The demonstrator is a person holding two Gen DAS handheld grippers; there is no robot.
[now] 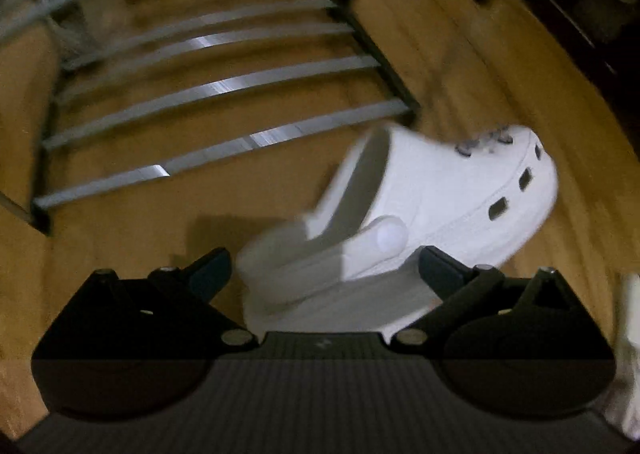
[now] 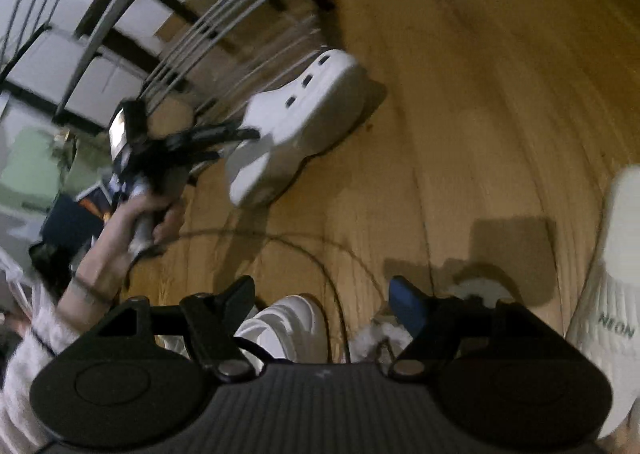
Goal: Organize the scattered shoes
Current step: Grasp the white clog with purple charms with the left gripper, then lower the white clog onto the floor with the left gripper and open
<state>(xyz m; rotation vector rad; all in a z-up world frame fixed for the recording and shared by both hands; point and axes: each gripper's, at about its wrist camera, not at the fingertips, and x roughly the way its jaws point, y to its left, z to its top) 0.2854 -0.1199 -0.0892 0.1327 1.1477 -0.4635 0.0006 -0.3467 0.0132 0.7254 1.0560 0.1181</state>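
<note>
White clog (image 1: pixel 420 205) between left gripper (image 1: pixel 324 274) jaws, near rack (image 1: pixel 224 93).

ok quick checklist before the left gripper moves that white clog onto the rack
1. Clog between the jaws: ok. The heel end of the white clog sits between the left gripper jaws.
2. Jaws clamped on it: cannot tell. They stand wide and contact is blurred in both views.
3. Clog off the floor: cannot tell. In the right wrist view its sole looks close to the wooden floor.
4. Rack bars free: ok. The visible bars of the shoe rack carry no shoes.
5. Right gripper out of the way: ok. It is open, low over other shoes, apart from the clog.
</note>
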